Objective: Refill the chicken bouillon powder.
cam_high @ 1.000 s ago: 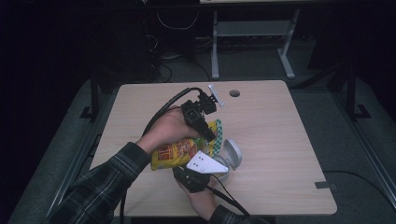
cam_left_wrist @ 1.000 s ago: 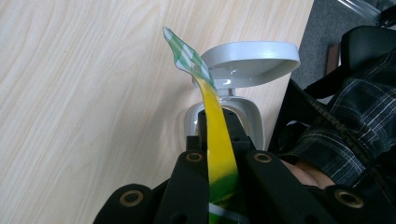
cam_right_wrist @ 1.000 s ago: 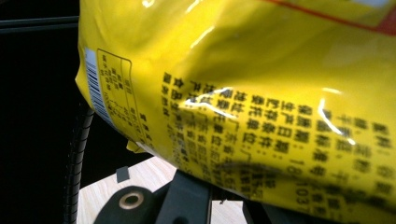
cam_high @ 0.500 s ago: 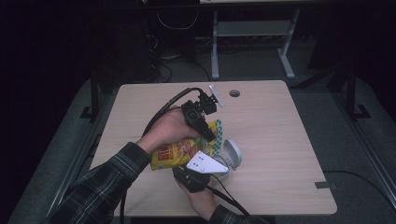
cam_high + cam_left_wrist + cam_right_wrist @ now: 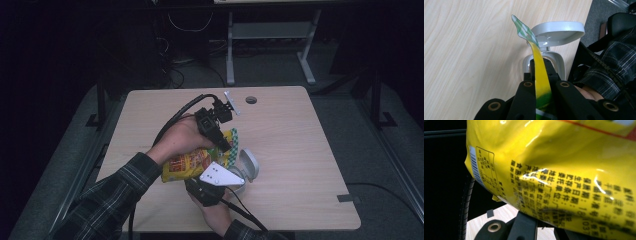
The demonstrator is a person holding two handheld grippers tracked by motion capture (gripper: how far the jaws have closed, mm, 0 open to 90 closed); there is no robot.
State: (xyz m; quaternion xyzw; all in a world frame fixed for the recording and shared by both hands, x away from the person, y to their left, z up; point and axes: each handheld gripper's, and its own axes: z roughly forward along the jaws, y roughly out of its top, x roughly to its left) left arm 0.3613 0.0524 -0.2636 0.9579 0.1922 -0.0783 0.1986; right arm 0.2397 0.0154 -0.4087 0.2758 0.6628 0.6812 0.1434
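Desk: light wood-grain top, seen from the high view; dark floor and metal frames lie beyond its far edge.
Snack bag: 1 yellow foil bag with red print, held above the desk near its middle, between the 2 grippers.
Bag, sealed end: a flat yellow strip ending in a green-and-white chequered edge; in the left gripper view it rises between the fingers and curls over toward the bin.
Bag, back face: yellow panel with black printed text and a barcode, close to the lens in the right gripper view.
Left gripper: black unit in the person's left hand, above the bag and angled down toward the bin.
Left fingers: together, clamped on the bag's sealed strip.
Right gripper: black unit with a grey 3-cornered plate, held in the right hand at the near side of the bag.
Right fingers: together on the bag's lower edge; the contact point itself is covered by the foil in the right gripper view.
Desktop bin: small grey bin with its flip lid raised, standing on the desk just beside the bag and beyond the left fingers.
Sleeves: plaid, both forearms entering from the near edge.
Cables: 1 black cable trails from each gripper.
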